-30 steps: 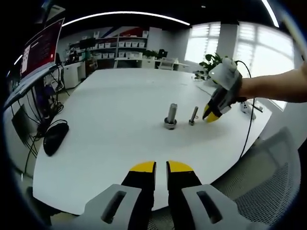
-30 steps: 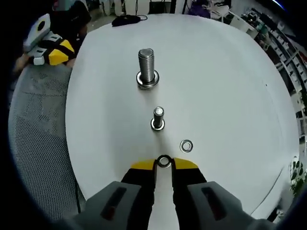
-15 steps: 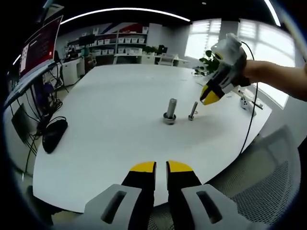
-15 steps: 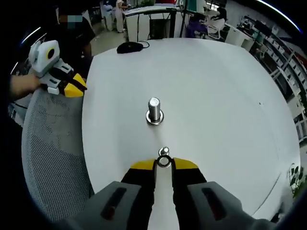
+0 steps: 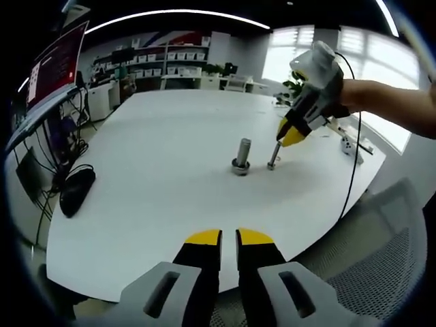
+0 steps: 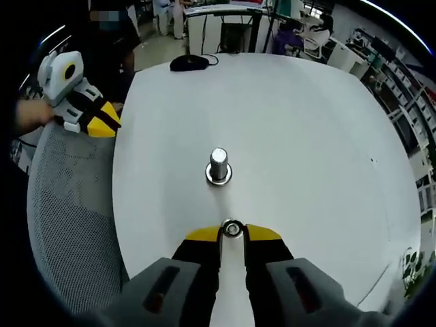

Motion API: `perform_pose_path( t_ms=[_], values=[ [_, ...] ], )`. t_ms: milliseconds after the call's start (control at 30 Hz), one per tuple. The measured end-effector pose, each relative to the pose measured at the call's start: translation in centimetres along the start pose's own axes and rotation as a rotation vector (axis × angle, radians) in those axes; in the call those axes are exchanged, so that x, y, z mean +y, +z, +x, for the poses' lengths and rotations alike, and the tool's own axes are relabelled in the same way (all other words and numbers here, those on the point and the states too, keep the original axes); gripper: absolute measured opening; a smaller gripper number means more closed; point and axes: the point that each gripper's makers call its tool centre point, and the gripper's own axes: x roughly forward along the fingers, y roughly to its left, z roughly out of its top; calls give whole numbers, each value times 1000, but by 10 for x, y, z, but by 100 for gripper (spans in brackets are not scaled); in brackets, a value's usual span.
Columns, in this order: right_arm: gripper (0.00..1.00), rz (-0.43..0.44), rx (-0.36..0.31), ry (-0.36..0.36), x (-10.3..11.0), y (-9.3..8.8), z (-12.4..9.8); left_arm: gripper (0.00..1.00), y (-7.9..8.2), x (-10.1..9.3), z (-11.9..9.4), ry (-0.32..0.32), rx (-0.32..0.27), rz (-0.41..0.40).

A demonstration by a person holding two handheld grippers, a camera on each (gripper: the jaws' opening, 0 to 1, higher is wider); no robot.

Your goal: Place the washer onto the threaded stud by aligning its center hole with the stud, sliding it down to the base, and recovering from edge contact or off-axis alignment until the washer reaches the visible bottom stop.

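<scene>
**Washer held above the small stud**

The right hand-held gripper (image 6: 232,234) is clamped on the washer (image 6: 232,229), pinched by its rim between the yellow tips. In the left gripper view it hangs directly over the thin threaded stud (image 5: 273,156), right of the thicker stud (image 5: 242,154) on the white desk (image 5: 157,163). The left hand-held gripper (image 5: 228,238) idles at the near edge, tips almost together, holding nothing. The washer looks light, stiff, smooth and probably slippery; an edge grip that leaves the hole clear suits it.
</scene>
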Motion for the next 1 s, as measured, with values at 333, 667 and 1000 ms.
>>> perform_pose_path(
  t_ms=[333,667,1000],
  values=[
    [15,-16,55,28,3,-8,14,5,4,2,0,3,-27,-9],
    [14,-20,94,54,2,-17,33,5,6,2,-1,8,-38,-14],
    [15,-13,117,69,3,-22,44,5,6,3,-1,12,-40,-20]
  ],
)
